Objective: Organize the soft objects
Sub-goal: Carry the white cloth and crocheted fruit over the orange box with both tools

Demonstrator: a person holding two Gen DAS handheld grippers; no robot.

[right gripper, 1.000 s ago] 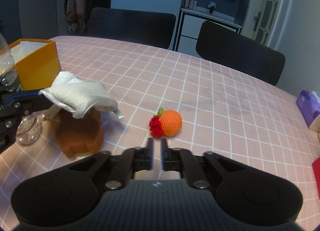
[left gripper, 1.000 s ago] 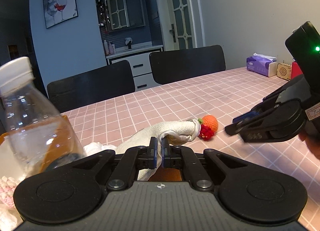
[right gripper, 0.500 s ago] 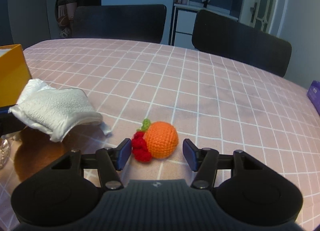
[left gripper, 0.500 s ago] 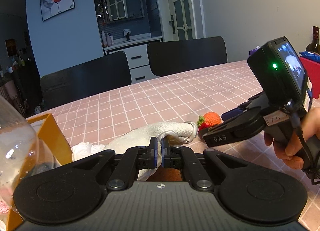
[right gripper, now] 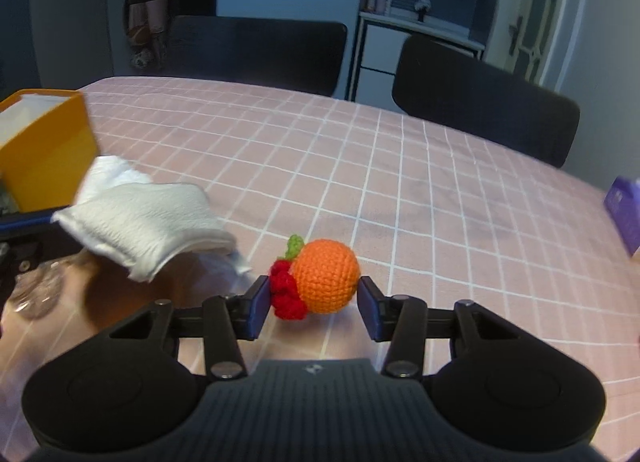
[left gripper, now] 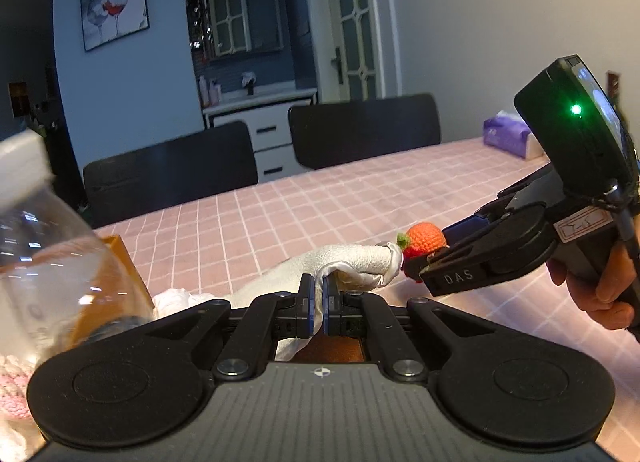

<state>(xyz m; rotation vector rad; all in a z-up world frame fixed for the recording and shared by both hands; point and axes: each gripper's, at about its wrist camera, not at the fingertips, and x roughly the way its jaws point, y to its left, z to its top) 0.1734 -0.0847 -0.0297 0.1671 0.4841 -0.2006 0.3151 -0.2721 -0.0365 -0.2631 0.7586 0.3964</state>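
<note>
While the pink-checked tabletop (right gripper: 400, 190) carries most of the scene, an orange box (right gripper: 48, 158) stands at its left, open top. White cloth (right gripper: 144, 222) is pinched in the left gripper (left gripper: 318, 304), fingers clenched on a fold, cloth lifted off the surface and draping toward the toy. Clear bottle (left gripper: 48, 262) with white cap sits close left of that gripper, blurred. Right gripper (right gripper: 314, 306) straddles the crocheted orange toy (right gripper: 326, 276); fingers have just been closing, left pad against the red part, right pad at the orange ball's edge. Can't tell if the toy is off the tabletop. Purple tissue pack (left gripper: 506, 134) far right.
</note>
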